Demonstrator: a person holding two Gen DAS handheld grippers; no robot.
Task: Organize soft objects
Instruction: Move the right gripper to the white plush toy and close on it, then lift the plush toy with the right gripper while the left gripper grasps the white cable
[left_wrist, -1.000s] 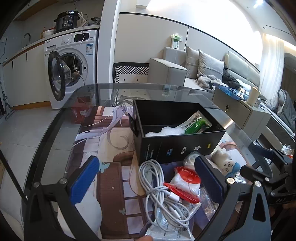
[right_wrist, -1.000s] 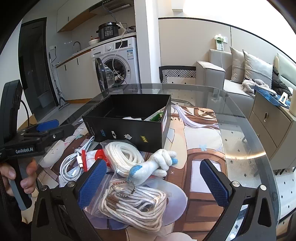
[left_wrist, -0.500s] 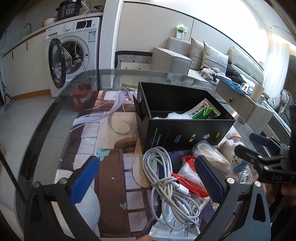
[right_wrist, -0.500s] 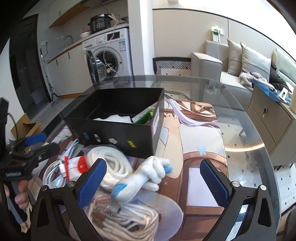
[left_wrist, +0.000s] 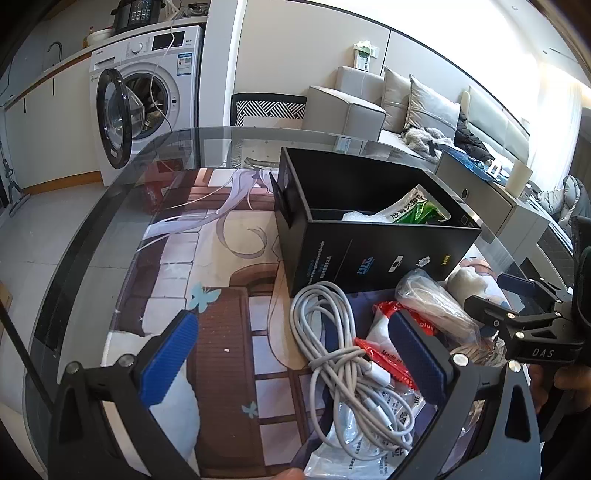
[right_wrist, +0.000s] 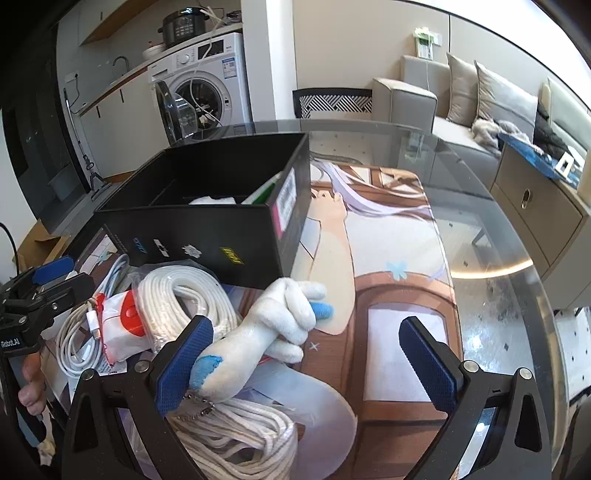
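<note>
A white washing machine (left_wrist: 147, 92) stood open-doored by pale cabinets; a grey sofa (left_wrist: 417, 107) with cushions lined the bright wall; pale tiles (left_wrist: 40, 225) covered the floor.

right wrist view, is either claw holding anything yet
Nothing is held. The right claw is open around the white plush toy with blue tips; the left claw is open over the grey coiled cable.
</note>
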